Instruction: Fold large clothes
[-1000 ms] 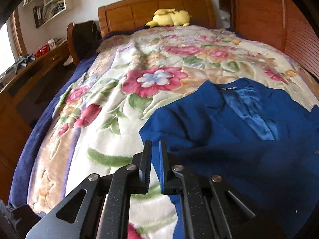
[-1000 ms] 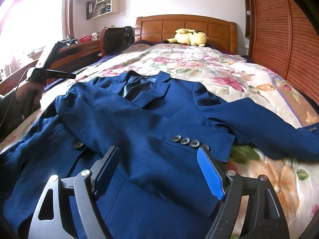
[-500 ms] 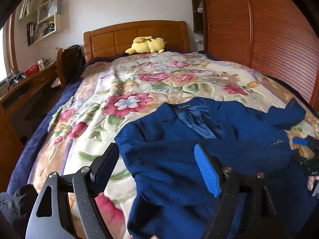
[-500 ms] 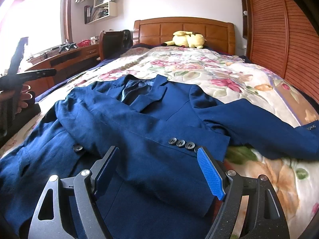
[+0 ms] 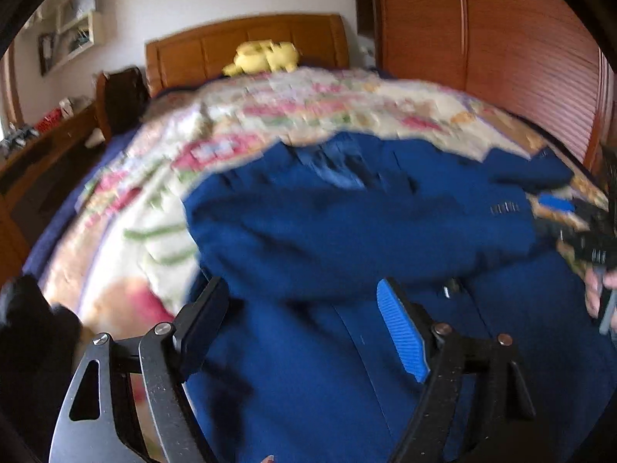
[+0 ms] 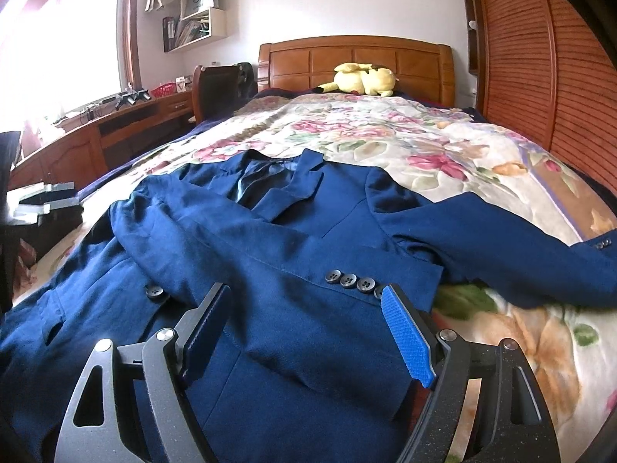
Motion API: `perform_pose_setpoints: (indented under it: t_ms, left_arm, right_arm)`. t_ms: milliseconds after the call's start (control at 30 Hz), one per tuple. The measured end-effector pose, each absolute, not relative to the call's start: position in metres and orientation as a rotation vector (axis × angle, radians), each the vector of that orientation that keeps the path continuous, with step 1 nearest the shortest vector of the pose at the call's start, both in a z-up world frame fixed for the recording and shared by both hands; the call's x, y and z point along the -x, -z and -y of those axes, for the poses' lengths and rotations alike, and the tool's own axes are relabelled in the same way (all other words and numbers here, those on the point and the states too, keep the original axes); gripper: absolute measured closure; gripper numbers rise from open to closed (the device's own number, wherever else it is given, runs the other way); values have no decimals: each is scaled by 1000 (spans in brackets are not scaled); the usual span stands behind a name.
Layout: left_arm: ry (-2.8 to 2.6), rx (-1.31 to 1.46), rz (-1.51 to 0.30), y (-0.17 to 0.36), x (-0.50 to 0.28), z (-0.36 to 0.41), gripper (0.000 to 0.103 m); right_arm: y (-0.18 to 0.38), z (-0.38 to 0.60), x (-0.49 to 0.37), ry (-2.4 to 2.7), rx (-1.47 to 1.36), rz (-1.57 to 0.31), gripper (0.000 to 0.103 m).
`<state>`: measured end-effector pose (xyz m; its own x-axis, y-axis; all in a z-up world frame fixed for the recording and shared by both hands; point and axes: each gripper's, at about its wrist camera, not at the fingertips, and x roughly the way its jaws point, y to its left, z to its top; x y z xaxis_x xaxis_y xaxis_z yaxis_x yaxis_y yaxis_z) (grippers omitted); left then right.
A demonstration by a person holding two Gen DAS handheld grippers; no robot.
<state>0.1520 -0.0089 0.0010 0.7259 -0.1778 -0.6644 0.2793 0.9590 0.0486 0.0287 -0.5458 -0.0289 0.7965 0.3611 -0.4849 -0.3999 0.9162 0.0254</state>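
The jacket [image 6: 293,254] lies face-up at the bed's [image 6: 501,162] foot, one sleeve [image 6: 246,239] folded across its front, the other toward the right edge. Both the left gripper [image 5: 304,332] and right gripper [image 6: 308,332] gape empty, so most folding seems left.

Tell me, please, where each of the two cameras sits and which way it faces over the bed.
Left wrist: on the left tool, jaws open, aimed down across the blue jacket toward the headboard; blurred; the right tool and a hand show at right.
Right wrist: on the right tool, jaws open, over the folded sleeve, facing the headboard; the left tool shows at far left.
Shared: jacket, floral blanket, yellow plush toy, headboard.
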Motion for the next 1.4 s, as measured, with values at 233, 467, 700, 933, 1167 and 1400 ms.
perform_pose_setpoints:
  t_ms: [233, 467, 700, 933, 1167, 1400]
  left_arm:
    - [246, -219, -861, 44, -160, 21, 23]
    - [295, -175, -929, 63, -165, 23, 23]
    - [349, -158, -923, 69, -160, 27, 21]
    - [338, -161, -914, 70, -157, 28, 20]
    - [332, -156, -915, 70, -159, 26, 20]
    - [311, -169, -912, 66, -155, 27, 20]
  right_arm:
    - [29, 546, -30, -409, 74, -503, 21]
    - [29, 546, -31, -410, 73, -506, 21]
    - [30, 546, -34, -405, 73, -510, 21]
    - [29, 549, -34, -372, 81, -502, 21]
    - [21, 567, -29, -281, 73, -473, 21]
    - [5, 606, -23, -195, 38, -492, 21]
